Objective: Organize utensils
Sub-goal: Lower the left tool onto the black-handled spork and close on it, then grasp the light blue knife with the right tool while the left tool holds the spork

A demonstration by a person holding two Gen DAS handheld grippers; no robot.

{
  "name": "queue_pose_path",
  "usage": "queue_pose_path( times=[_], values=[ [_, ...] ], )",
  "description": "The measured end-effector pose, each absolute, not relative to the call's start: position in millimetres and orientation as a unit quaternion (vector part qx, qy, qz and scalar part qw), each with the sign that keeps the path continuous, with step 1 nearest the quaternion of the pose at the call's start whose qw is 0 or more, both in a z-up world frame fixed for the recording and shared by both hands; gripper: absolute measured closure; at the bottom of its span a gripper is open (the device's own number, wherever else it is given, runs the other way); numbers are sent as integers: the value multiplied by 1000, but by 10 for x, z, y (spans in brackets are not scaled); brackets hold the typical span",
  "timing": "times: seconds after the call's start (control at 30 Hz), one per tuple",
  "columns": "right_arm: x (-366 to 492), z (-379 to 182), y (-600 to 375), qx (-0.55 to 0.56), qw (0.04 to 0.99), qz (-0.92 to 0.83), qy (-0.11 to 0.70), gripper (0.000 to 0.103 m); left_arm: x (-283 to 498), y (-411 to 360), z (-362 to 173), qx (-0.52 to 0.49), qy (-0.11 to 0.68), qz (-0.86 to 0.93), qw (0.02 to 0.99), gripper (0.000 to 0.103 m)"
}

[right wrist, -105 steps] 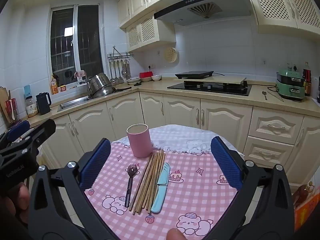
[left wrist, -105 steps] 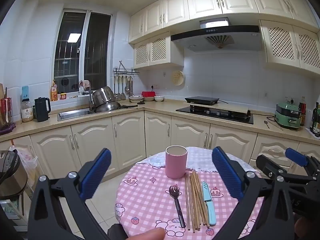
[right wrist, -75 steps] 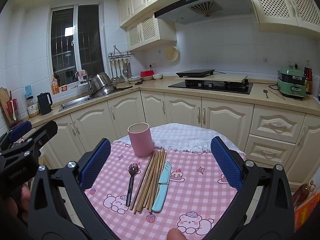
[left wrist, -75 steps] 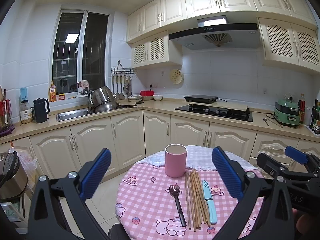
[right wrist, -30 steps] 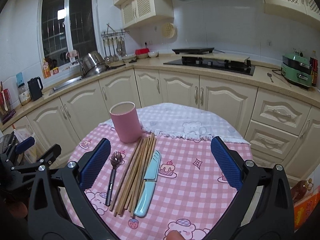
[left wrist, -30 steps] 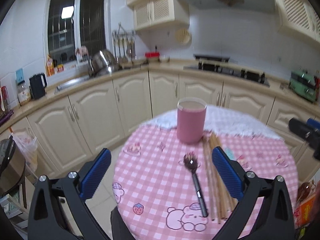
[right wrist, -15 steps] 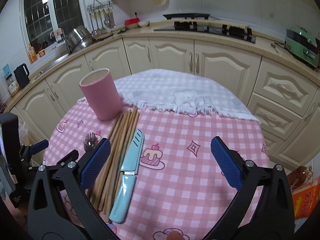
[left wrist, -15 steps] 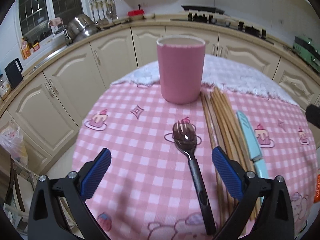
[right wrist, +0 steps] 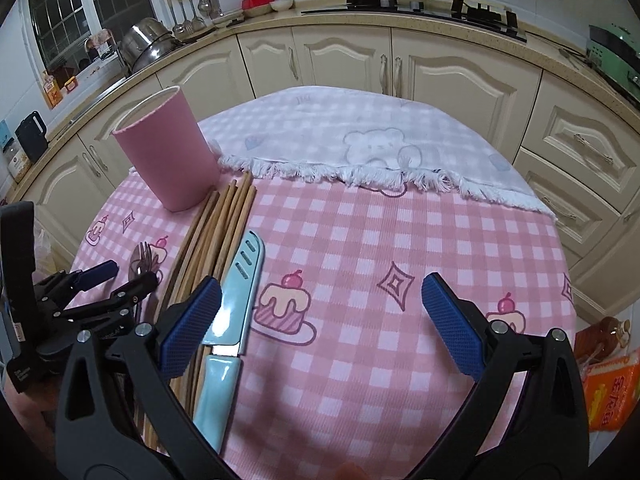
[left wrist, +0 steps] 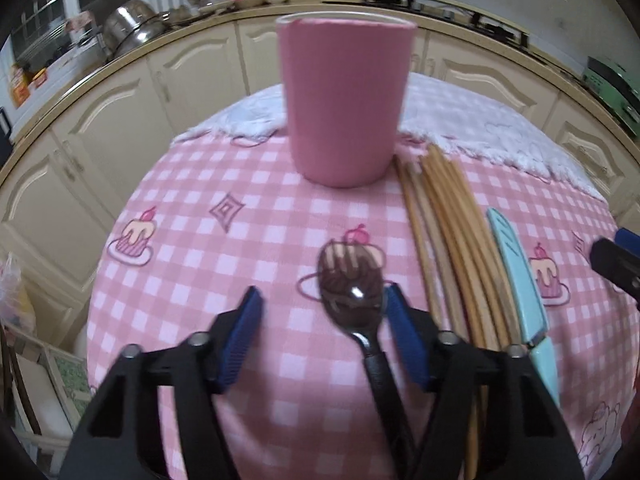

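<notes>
Left claw [left wrist: 320, 304] is my working one, and its jaws are closing with the spork [left wrist: 354, 300] between them. Its right pad [left wrist: 406, 344] sits right at the edge of the spork's bowl; the left pad [left wrist: 240, 340] is apart from it, with bare cloth between. I cannot tell whether the right pad actually touches the metal, and nothing is gripped. The spork lies flat on the pink checked cloth [left wrist: 200, 240], bowl away from me, its black handle running back under the claw. Just right of that claw lie the chopsticks [left wrist: 452, 248] in a loose bundle, and beyond them the blue knife [left wrist: 516, 276], both pointing roughly the same way as the spork. Straight ahead of the left claw, past the spork's bowl, stands the pink cup [left wrist: 344, 100], upright, with the far ends of the chopsticks close beside its base.

My right claw [right wrist: 320, 304] stands wide open over the cloth with nothing between its pads. Its left pad [right wrist: 192, 328] is just beside the knife, over the near part of the chopsticks, and its right pad [right wrist: 452, 324] hangs over bare cloth. Ahead of it a white fringed cloth [right wrist: 360, 136] covers the far part of the table. Off to its left I can see my other claw down at the spork.
</notes>
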State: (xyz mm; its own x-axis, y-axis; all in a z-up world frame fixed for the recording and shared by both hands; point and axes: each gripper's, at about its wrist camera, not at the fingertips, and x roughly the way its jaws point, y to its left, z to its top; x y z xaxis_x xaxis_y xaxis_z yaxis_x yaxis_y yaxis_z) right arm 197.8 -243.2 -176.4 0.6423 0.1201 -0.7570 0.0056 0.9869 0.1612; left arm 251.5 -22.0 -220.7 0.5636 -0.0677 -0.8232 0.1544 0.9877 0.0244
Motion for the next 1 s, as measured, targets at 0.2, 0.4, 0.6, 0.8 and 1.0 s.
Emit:
queue_pose_path(
  times=[0.2,0.4,0.6,0.8,1.0],
  values=[
    [2036,-1802,-2318,62,894,58,440,5,2529,-205,-2177,36,466,-97,879,70],
    [2075,-1920,-2110,33,870,73,486,10,2454,-100,-2143,28,461,-103,881,70],
    [2139,-1943,-1965,31,861,85,500,29,2422,-31,-2128,28,456,-102,883,70],
    [2197,-1944,-1929,16,855,80,512,57,2416,-16,-2120,25,454,-107,884,70],
    [2189,-1940,-2064,23,851,63,520,68,2409,-34,-2132,28,455,-113,883,70]
  ],
)
